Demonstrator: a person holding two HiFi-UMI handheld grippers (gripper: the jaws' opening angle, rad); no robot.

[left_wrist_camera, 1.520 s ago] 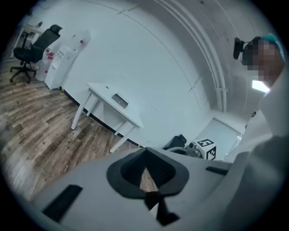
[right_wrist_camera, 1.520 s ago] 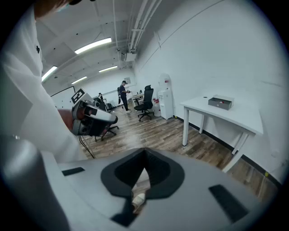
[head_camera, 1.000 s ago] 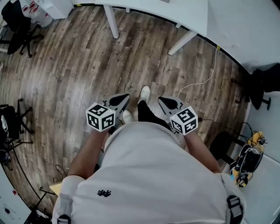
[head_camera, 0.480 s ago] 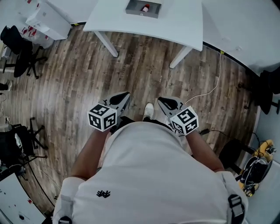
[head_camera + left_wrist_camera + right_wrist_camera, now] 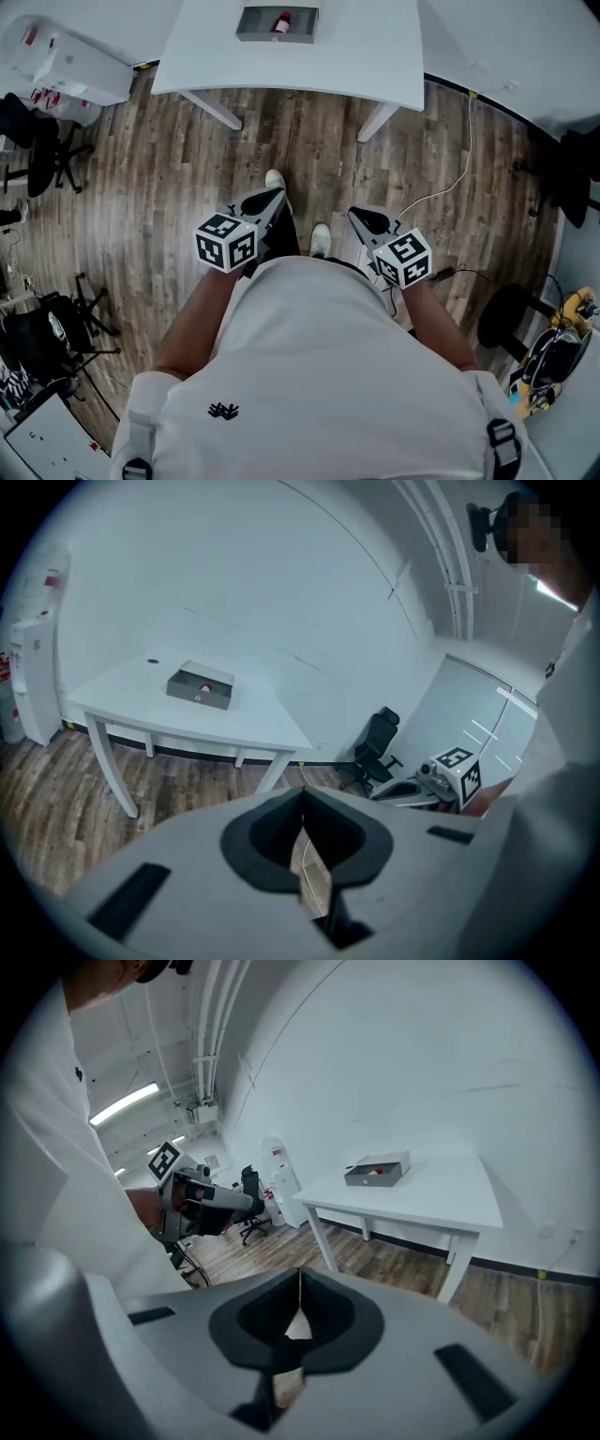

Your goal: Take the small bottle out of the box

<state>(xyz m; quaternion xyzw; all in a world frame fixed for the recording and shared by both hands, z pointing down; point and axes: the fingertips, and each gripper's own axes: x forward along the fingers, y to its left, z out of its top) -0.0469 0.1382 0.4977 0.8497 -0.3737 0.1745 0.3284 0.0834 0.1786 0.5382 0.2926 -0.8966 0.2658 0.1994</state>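
Far ahead, a grey open box (image 5: 277,25) sits on a white table (image 5: 375,56), and a small bottle (image 5: 281,21) with a red cap lies inside it. The left gripper view shows the box (image 5: 200,688) with a red spot of the bottle (image 5: 203,683); the right gripper view shows the box (image 5: 377,1171) too. My left gripper (image 5: 271,198) and right gripper (image 5: 359,217) are held at waist height over the wooden floor, well short of the table. Both are shut and empty, with jaw tips meeting at the left gripper (image 5: 302,803) and the right gripper (image 5: 299,1288).
A white cable (image 5: 450,178) trails over the floor by the right table leg. Black office chairs (image 5: 42,141) and white crates (image 5: 61,66) stand at the left, and another chair (image 5: 511,323) and yellow gear (image 5: 562,337) at the right. My feet (image 5: 320,239) are between the grippers.
The person has walked toward the table. The table with the box has come into the head view and moved nearer; both grippers travelled along, still shut.
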